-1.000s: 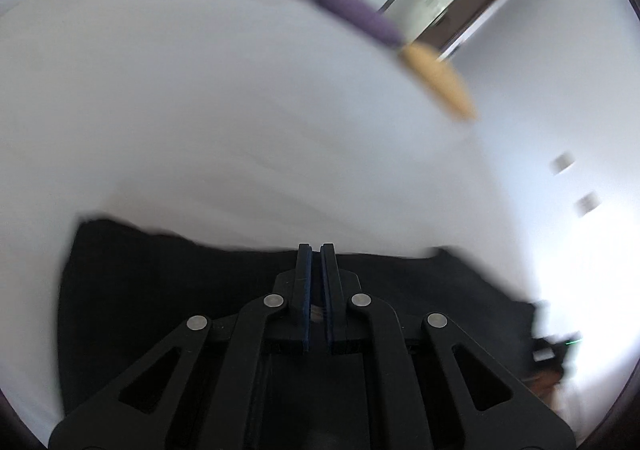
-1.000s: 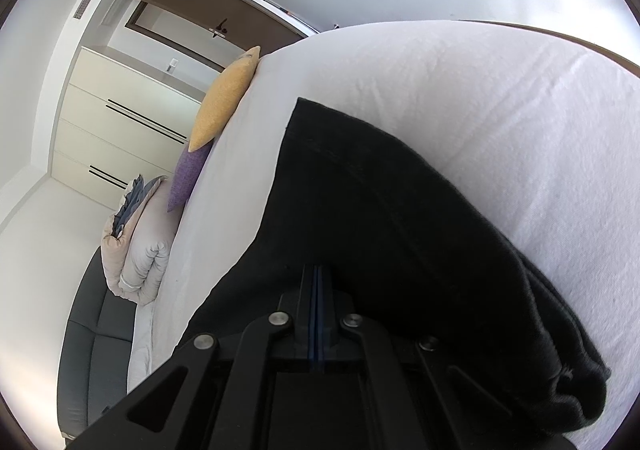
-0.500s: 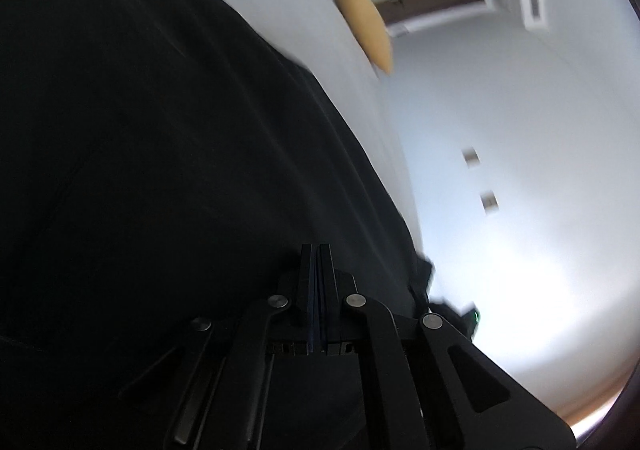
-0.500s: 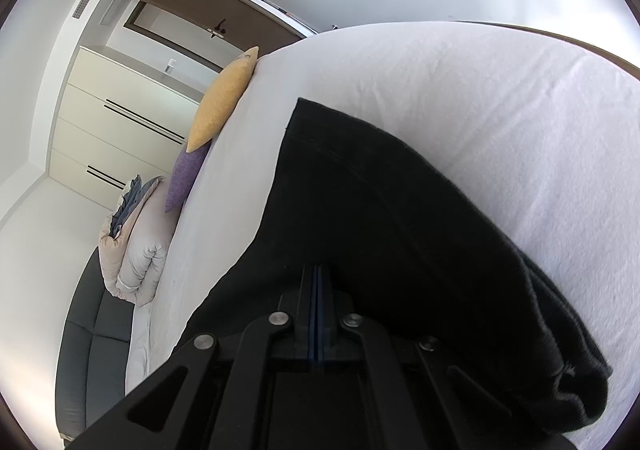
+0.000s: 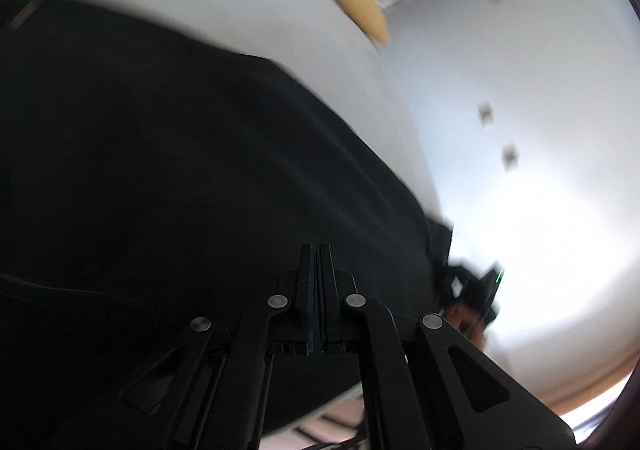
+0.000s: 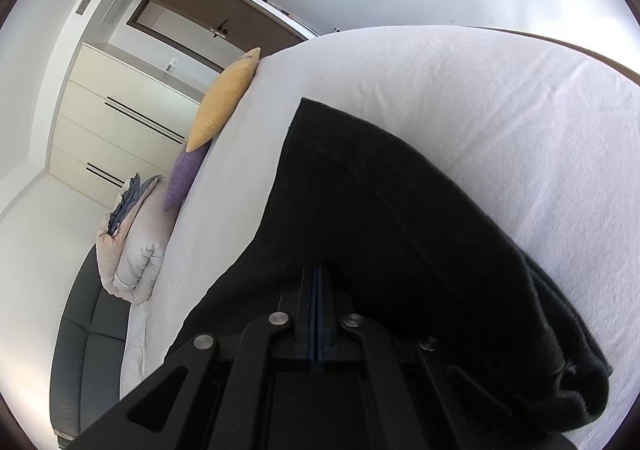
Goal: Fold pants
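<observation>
Left hand-held gripper (image 5: 319,250) has its jaws pressed together low in the frame over the black fabric pants (image 5: 180,170); whether cloth is pinched between them cannot be told. Right hand-held gripper (image 6: 318,270) is likewise pressed together at the bottom centre, over the same pants, which lie on the white-sheeted bed (image 6: 500,110). Judging by this, a fold is mid-way; next, the carried edge needs laying flat and aligned with the layer below.
</observation>
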The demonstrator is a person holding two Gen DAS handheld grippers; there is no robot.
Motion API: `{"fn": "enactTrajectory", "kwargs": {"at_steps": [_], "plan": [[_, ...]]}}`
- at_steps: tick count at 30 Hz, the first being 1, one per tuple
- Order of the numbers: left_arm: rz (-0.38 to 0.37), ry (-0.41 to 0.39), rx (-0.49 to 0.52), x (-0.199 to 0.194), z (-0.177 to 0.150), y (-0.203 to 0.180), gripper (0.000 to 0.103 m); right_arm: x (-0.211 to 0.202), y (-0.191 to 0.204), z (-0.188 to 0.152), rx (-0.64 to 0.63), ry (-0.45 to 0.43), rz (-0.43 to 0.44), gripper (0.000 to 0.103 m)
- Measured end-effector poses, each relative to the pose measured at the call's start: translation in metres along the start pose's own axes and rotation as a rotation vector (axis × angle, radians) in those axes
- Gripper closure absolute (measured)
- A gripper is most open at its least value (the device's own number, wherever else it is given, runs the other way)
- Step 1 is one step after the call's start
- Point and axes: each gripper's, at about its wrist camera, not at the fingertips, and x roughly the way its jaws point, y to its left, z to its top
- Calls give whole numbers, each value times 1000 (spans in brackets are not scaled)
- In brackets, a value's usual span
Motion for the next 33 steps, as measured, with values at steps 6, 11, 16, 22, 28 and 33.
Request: {"fn": "enactTrajectory", "kwargs": {"at_steps": [6, 11, 16, 22, 28, 33], "plan": [[281, 148, 378, 66, 9, -58, 101, -1, 0, 0, 0, 4, 1, 103], [392, 78, 393, 30, 25, -19, 101, -1, 0, 0, -8, 4, -1, 103], [359, 40, 270, -39, 43, 54, 100, -2, -1, 1, -12, 5, -4, 103], [557, -74, 243, -99, 45, 97, 100, -3, 2, 3, -38, 26, -31, 103], [649, -92, 284, -100, 43, 104, 101, -20, 65, -15, -147, 51, -18, 101], [641, -118, 224, -86, 38, 89, 101, 15, 133, -98, -307, 298, 111, 99]]}}
